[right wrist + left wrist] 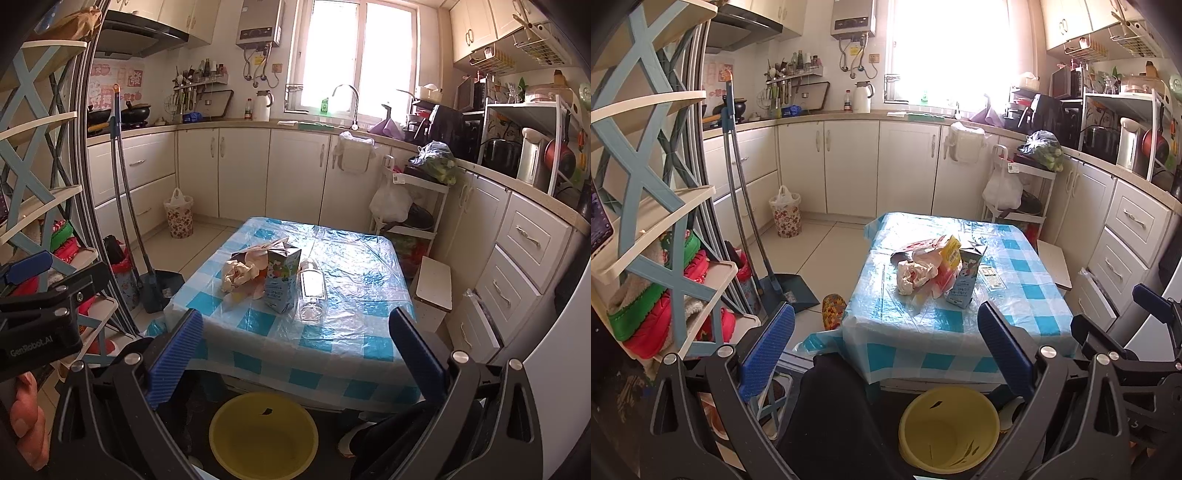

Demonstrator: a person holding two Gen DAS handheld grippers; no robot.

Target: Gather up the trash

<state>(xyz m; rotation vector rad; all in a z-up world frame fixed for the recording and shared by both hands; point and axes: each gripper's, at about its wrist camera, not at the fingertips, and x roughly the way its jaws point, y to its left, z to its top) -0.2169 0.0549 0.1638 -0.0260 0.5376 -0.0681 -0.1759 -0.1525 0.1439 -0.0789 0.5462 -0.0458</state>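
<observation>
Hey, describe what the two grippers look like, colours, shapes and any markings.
Both look alike: the left gripper and right gripper each have two flat blue fingers with finely ribbed faces, mounted on black angular frames joined by round silver bolts. White "GenRobot.AI" lettering marks the left gripper's black body, seen from the right wrist.

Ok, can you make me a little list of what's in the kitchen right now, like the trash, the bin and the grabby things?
table: low, blue-checked cloth under clear plastic
trash on table: crumpled paper, upright drink carton, clear bottle lying on its side right of the carton
carton and bottle: close together; touching cannot be told
bin: yellow bucket on the floor at the table's near edge, nearly empty
left gripper: fingers open, holding nothing
right gripper: fingers open, holding nothing
progress: nothing picked up yet
</observation>
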